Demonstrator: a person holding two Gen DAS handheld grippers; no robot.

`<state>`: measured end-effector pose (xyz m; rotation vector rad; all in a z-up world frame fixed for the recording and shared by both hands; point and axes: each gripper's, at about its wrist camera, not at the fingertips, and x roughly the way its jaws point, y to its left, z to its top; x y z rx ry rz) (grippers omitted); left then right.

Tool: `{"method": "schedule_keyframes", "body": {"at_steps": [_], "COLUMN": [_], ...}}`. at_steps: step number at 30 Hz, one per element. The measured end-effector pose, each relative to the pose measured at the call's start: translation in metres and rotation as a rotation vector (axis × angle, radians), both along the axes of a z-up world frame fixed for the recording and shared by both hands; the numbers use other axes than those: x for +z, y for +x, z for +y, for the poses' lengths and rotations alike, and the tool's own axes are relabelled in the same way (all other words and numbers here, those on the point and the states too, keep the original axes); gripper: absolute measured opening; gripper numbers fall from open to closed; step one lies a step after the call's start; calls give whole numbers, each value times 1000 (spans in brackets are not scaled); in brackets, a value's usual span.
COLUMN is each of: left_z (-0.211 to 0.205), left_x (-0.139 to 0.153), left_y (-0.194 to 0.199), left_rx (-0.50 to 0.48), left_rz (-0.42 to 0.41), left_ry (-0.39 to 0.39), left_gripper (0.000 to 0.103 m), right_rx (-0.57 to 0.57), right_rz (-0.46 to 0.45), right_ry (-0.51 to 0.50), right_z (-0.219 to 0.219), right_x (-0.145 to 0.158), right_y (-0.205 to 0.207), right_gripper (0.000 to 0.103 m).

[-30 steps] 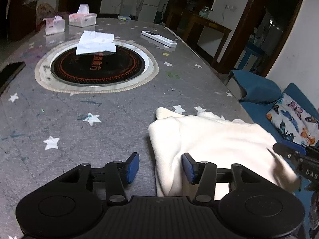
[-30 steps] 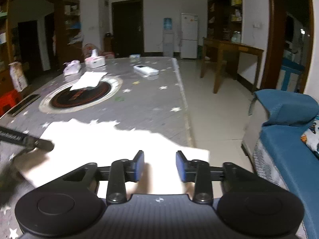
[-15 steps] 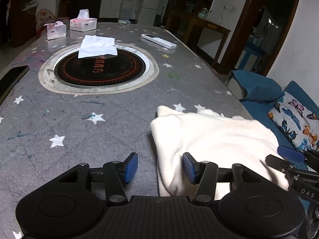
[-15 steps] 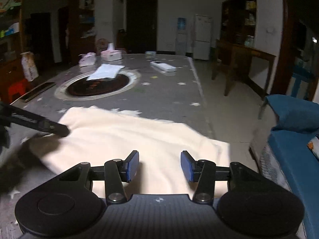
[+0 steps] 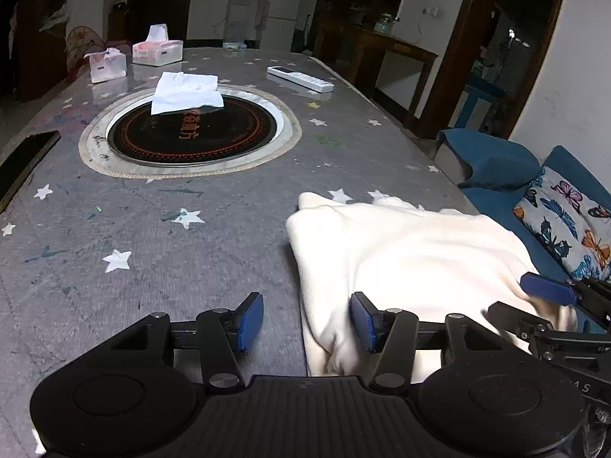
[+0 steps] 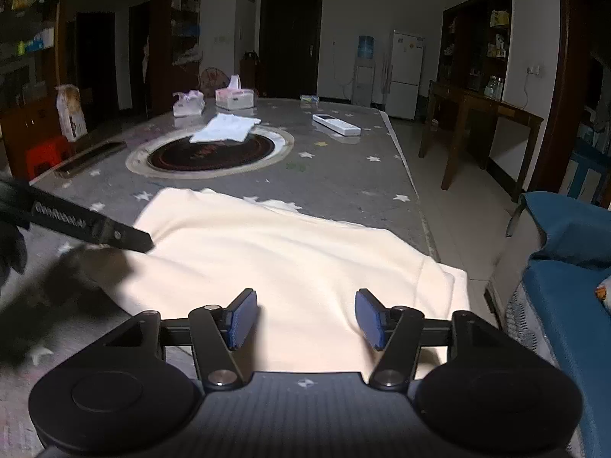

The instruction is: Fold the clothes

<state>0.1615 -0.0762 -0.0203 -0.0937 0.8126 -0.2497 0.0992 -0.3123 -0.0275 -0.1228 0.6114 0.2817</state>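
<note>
Dim living-room furniture, a fridge and a water dispenser ring a long grey star-printed table [image 5: 160,274], and its round inset hotplate [image 5: 191,135] serves as the landmark. Nearer the cameras than the hotplate, and toward the table's edge beside the blue sofa [image 6: 573,267], lies the cream garment [image 6: 275,259], already doubled over, with one corner hanging past the table edge. On the hotplate's far rim rests a folded white cloth [image 5: 185,93]; beyond it stand two tissue boxes [image 5: 157,52], to its right lies a white remote control [image 5: 299,79], and to its left a dark phone [image 5: 26,154]. The left gripper [image 5: 307,320] hangs over the garment's near edge, jaws apart, one pad above bare table and the other over the cloth, gripping nothing. The right gripper [image 6: 305,318] sits low over the garment's other end; its jaws have just been opening and now stand wide, with fabric beneath them but not pinched. The step in hand looks like a release before a fresh grasp. To do it well, each claw should likely take the garment's edge through all its layers, both pinching at matching spots, so that the next fold carries over evenly toward the hotplate side. The overhanging corner should be drawn back onto the table first, or the cloth may slide off.
</note>
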Motion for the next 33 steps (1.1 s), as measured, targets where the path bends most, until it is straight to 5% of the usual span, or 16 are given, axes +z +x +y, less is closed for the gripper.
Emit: {"method": "schedule_keyframes", "body": {"at_steps": [18,33], "left_z": [4,16], "left_x": [0,10], "left_y": [-25,-72], "left_rx": [0,-12], "left_rz": [-30,-87], "left_ry": [38,49], "left_gripper": [63,84], "right_rx": [42,17], "right_rz": [22,15], "right_ry": [-5,34], "right_z": [14,19], "right_x": [-4,2], "right_y": [-25,-56], "right_gripper": [62,93]}}
